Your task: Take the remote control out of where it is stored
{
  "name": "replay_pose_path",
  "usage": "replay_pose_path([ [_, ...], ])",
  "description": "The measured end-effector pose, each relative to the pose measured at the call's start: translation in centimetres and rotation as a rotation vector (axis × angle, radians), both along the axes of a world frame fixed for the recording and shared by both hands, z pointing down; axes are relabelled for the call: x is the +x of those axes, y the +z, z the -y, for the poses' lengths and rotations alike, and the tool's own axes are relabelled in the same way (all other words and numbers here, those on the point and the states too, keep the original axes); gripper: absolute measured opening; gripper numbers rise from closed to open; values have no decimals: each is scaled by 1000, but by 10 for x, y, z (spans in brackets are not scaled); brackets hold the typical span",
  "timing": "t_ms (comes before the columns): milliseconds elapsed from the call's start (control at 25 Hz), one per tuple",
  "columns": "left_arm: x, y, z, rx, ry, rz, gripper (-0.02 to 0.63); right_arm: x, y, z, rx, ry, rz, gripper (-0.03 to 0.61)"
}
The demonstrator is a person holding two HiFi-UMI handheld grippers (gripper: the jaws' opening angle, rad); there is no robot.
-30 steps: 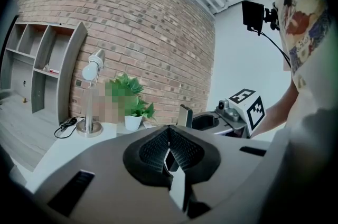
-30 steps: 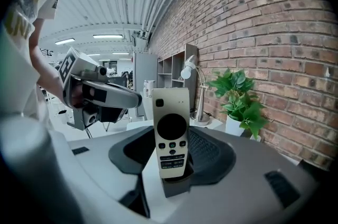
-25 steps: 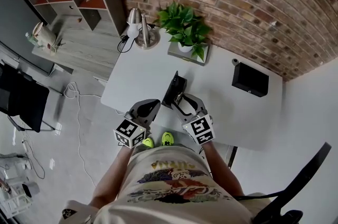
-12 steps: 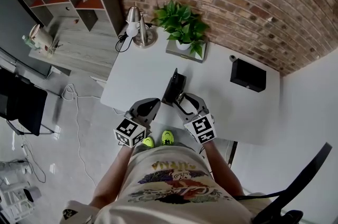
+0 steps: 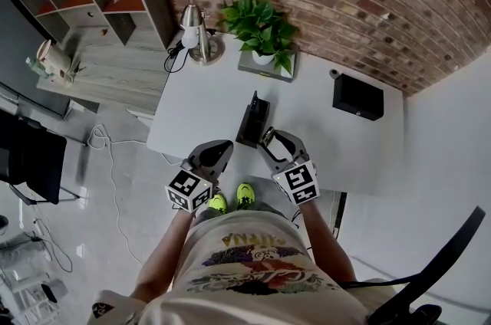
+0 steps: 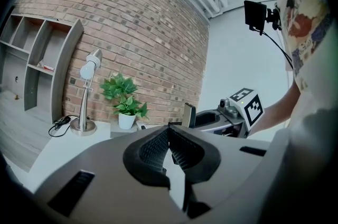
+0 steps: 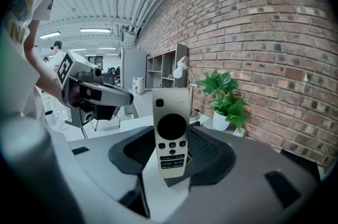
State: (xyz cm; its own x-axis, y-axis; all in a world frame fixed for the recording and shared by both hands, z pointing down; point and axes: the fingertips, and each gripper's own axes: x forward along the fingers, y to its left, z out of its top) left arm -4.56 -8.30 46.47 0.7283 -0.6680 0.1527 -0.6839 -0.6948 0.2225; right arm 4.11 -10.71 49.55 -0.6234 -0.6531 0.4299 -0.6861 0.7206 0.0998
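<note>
Right tool (image 5: 270,136) grips the remote control (image 7: 170,133) upright; closed left tool (image 6: 168,129) hovers alongside.

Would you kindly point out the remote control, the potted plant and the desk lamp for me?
remote control (image 7: 172,127): right gripper view, on its round black pad.
potted plant (image 5: 259,26): head view, on its leaves.
desk lamp (image 6: 83,126): left gripper view, on its round base.

Beige remote control (image 7: 170,133), round black pad, upright, clamped aloft

No legible txt; shirt (image 5: 247,258) print & remote (image 7: 170,133) btn marks too blurry.
</note>
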Motion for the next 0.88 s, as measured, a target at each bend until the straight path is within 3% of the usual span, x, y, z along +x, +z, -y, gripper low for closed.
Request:
replay_pose_path([
  [480,0,8,-4,-23,45,14,3,34,11,-3,-33,92,-37,198],
  [880,16,19,-1,-47,60,29,3,66,42,-5,-101,112,-90,198],
])
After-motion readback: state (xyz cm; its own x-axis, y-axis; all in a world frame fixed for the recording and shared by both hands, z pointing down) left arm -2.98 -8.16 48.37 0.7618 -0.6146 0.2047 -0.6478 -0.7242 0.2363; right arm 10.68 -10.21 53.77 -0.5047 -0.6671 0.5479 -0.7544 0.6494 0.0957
